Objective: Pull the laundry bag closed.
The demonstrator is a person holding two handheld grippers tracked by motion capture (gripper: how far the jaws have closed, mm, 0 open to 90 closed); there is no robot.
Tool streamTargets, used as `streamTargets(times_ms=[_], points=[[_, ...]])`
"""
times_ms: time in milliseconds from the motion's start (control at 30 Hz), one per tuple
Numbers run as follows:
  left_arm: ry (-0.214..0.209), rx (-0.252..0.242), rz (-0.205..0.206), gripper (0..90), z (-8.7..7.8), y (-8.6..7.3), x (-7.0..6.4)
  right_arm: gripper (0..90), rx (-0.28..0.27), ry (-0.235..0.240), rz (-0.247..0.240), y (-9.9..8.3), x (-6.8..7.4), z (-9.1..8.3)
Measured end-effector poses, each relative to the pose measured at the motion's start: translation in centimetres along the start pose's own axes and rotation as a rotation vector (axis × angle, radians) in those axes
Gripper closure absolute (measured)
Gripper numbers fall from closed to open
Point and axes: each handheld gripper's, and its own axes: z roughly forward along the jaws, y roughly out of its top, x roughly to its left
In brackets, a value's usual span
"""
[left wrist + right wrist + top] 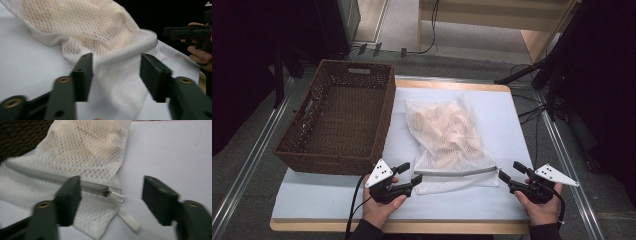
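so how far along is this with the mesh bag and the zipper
Early on. Done: the mesh bag, stuffed with pale cloth, lies on the table beside the wicker basket, which has nothing in it. In hand: both tools sit open at the zipper ends, left tool at one, right tool near the zipper pull, gripping nothing. Left: grasping the bag and working the zipper, still closed.

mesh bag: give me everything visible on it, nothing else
The mesh bag is white, see-through netting stuffed with pale peach cloth. It lies flat on the white table cover, just right of the wicker basket. A grey zipper runs across its near end, closed, with a white pull and a white loop tab at the right corner. Both grippers flank the near corners, open; contact by the left gripper cannot be judged.
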Motion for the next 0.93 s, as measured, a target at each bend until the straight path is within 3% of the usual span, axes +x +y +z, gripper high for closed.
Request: streamTargets(times_ms=[33, 67, 100, 133, 233, 300, 367, 433, 667, 933], points=[[-0.017, -0.011, 0.015, 33.2, -0.3, 0.0, -0.2, 21.2, 0.0, 0.0, 0.0, 0.0, 0.0, 0.0], [-0.02, -0.016, 0.02, 24.3, -0.5, 0.1, -0.2, 10.1, -0.001, 0.0, -0.005, 0.0, -0.1, 0.0], [-0.02, -0.016, 0.031, 24.3, -0.6, 0.1, -0.3, 10.1, -0.001, 0.0, -0.005, 0.0, -0.1, 0.0], [-0.058, -0.02, 0.046, 10.4, -1.1, 0.0, -0.3, 2.2, -0.001, 0.001, -0.02, 0.0, -0.2, -0.1], [-0.055, -0.027, 0.065, 0.2, -2.0, -0.1, -0.2, 0.0, -0.019, -0.006, -0.016, 0.0, -0.7, -0.5], [-0.042, -0.033, 0.07, 0.0, -2.3, -0.2, -0.1, 0.0, -0.027, -0.01, -0.01, 0.0, -0.8, -0.7], [-0.002, -0.038, 0.075, 0.0, -2.9, -0.2, -0.1, 0.0, -0.027, -0.03, -0.015, -0.1, -1.1, -0.9], [-0.017, -0.048, 0.078, 0.0, -3.6, -0.2, 0.2, 0.0, -0.024, -0.035, -0.032, -0.3, -1.4, -1.4], [0.033, -0.074, 0.104, 0.0, -7.0, -0.2, 1.2, 0.0, -0.029, -0.041, -0.011, -0.7, -2.3, -2.2], [0.068, -0.068, 0.077, 0.0, -8.3, -0.7, 2.2, 0.0, -0.029, -0.029, -0.011, -0.5, -1.8, -1.9]])
